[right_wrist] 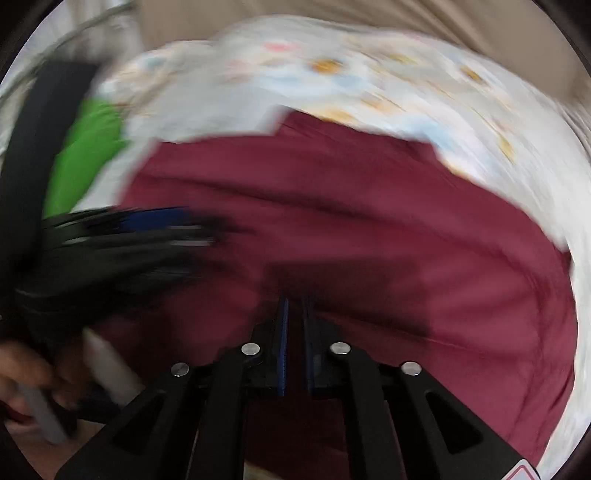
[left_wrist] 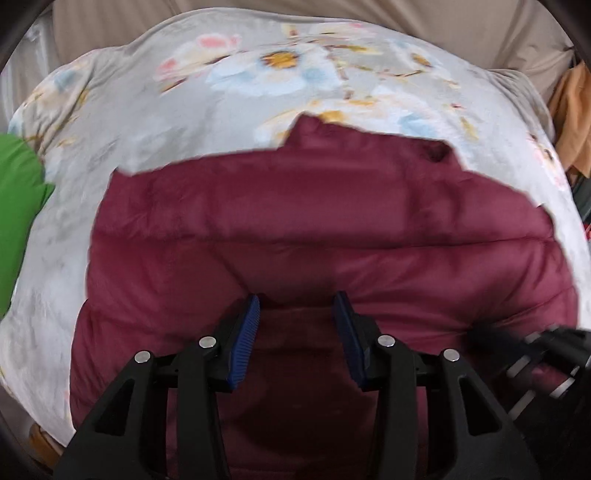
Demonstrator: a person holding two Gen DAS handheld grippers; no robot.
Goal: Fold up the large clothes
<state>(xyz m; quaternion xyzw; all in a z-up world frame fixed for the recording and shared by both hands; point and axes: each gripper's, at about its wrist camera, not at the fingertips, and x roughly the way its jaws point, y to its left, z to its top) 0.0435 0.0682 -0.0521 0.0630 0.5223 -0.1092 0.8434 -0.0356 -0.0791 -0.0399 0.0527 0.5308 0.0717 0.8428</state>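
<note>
A dark red puffer jacket (left_wrist: 314, 221) lies spread on a floral grey blanket (left_wrist: 155, 122), collar at the far side. My left gripper (left_wrist: 297, 301) is open, its blue pads (left_wrist: 245, 332) on either side of a fold at the jacket's near edge. My right gripper (right_wrist: 295, 306) is shut on the jacket's near edge (right_wrist: 295, 280); the jacket (right_wrist: 369, 229) fills this blurred view. The left gripper (right_wrist: 147, 229) shows as a blur at the left of the right wrist view. The right gripper (left_wrist: 535, 350) appears at the lower right of the left wrist view.
A green garment (left_wrist: 18, 206) lies on the blanket at the left, also in the right wrist view (right_wrist: 85, 155). An orange cloth (left_wrist: 572, 118) hangs at the far right. A beige surface (left_wrist: 295, 14) runs behind the blanket.
</note>
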